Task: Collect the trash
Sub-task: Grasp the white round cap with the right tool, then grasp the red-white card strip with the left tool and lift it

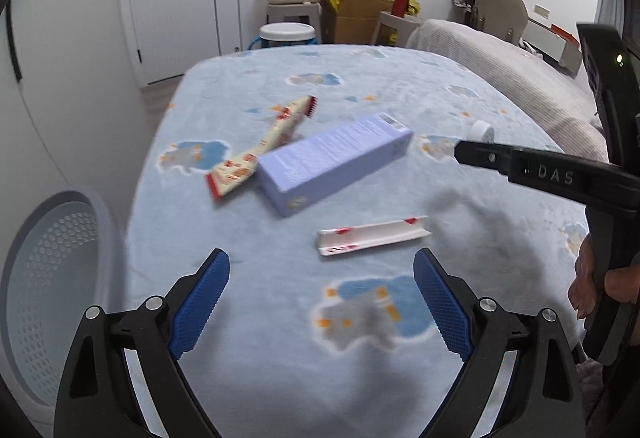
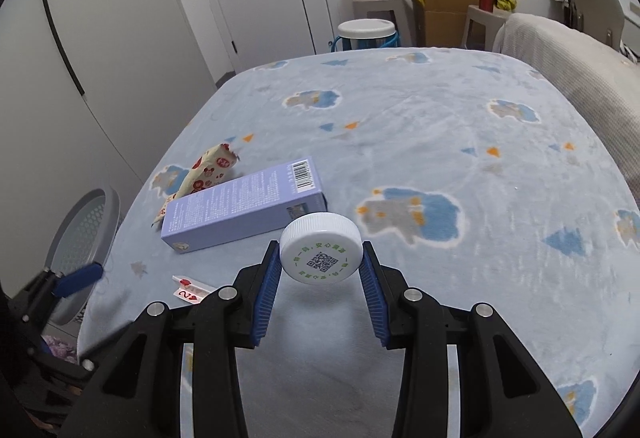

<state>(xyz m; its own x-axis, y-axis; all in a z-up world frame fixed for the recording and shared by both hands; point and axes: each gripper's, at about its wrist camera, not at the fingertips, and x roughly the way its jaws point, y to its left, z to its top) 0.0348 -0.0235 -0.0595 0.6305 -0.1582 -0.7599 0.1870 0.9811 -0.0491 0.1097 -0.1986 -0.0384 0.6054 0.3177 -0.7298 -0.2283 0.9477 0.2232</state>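
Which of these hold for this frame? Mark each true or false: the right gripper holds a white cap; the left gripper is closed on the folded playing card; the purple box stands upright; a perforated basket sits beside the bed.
1. The right gripper holds a white cap: true.
2. The left gripper is closed on the folded playing card: false; its jaws are open and empty, the card lying ahead of them.
3. The purple box stands upright: false; it lies flat on the blue blanket.
4. A perforated basket sits beside the bed: true.
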